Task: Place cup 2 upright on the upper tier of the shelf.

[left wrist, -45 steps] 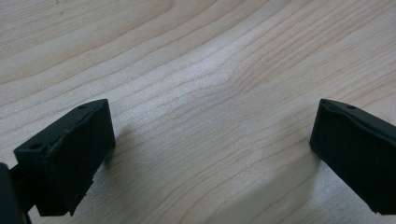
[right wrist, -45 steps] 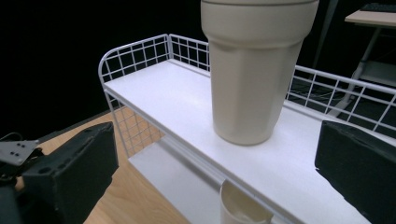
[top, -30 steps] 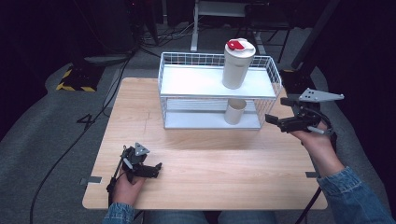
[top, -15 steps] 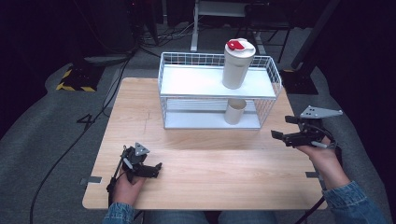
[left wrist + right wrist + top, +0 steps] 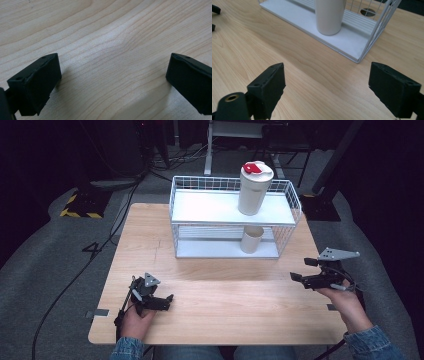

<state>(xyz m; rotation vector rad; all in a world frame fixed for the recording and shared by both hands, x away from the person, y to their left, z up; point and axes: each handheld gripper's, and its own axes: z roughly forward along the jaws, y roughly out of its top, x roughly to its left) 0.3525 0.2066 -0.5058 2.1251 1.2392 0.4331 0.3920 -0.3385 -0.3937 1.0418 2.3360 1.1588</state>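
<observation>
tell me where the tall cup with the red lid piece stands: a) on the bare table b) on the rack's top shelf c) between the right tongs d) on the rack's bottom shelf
b: in the high view the tall cup stands upright on the top shelf of the white wire rack, above a smaller cup on the bottom shelf.

A "4" on the grey floor (image 5: 93,249) (left of table (image 5: 150,235)); no other text.

Cream cup (image 5: 252,239) upright, rack's (image 5: 223,252) lower shelf, right
</observation>
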